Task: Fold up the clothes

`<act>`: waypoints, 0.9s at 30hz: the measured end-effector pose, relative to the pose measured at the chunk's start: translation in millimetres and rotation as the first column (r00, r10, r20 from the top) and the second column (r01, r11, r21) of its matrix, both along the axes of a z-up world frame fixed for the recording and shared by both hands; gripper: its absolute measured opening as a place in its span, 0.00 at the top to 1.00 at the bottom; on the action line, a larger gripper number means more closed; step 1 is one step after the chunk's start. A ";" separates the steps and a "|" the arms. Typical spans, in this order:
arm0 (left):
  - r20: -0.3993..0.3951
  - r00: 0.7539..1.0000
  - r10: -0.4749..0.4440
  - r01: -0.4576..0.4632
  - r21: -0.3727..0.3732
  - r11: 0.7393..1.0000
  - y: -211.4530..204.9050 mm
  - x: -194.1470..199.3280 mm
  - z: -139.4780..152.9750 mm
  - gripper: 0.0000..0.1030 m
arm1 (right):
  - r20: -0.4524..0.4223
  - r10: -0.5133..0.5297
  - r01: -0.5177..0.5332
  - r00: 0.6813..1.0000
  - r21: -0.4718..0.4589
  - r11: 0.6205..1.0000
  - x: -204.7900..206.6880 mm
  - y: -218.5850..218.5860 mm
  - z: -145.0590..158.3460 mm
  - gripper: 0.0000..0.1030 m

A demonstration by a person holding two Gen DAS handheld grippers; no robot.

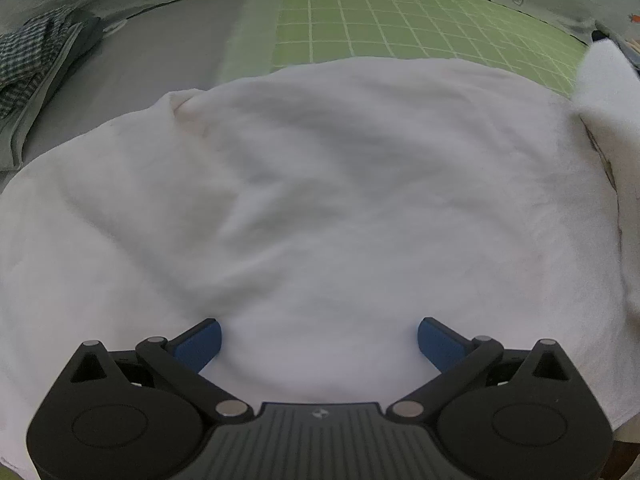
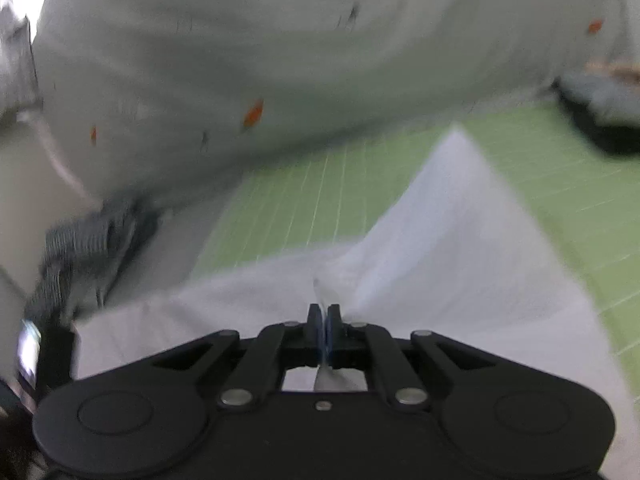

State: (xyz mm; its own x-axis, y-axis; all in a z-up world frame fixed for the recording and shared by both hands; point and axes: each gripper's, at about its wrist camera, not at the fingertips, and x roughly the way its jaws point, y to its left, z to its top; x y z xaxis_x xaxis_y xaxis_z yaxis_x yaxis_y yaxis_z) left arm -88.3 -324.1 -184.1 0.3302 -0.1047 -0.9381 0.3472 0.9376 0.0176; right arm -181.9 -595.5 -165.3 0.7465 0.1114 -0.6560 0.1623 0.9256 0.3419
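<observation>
A white garment [image 1: 320,184] lies spread and wrinkled over the green grid mat [image 1: 400,24]. My left gripper [image 1: 319,340] is open, its blue pads [image 1: 200,344] wide apart just above the cloth near its front edge, holding nothing. My right gripper [image 2: 324,320] is shut on a fold of the white garment [image 2: 460,248] and holds it lifted, so the cloth rises in a peak over the mat [image 2: 304,208]. The lifted part also shows at the right edge of the left wrist view [image 1: 604,80]. The right wrist view is blurred.
A dark checked garment [image 1: 28,60] lies at the left, also in the right wrist view [image 2: 80,248]. A pale cloth with small orange marks [image 2: 256,72] covers the back. A dark object [image 2: 600,120] sits at the far right.
</observation>
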 end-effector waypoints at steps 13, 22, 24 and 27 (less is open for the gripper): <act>-0.003 0.999 -0.046 0.046 -0.004 0.999 1.6 6.9 2.9 0.00 | -0.038 -0.044 0.040 0.998 -0.086 0.995 4.2 -3.3 -6.9 0.41; 0.028 0.997 0.069 -0.067 -0.069 0.995 40.3 18.7 17.1 0.00 | -0.129 -0.208 0.196 0.970 -0.103 0.975 8.2 -32.1 -55.5 0.21; 0.044 0.991 0.123 -0.119 -0.084 0.989 57.8 21.5 21.0 0.00 | -0.155 -0.185 0.159 0.970 -0.166 0.973 16.1 -23.2 -54.0 0.17; 0.046 0.987 0.157 -0.153 -0.082 0.985 68.7 21.5 18.8 0.00 | -0.156 -0.177 0.120 0.972 -0.319 0.940 25.3 -9.4 -49.6 0.13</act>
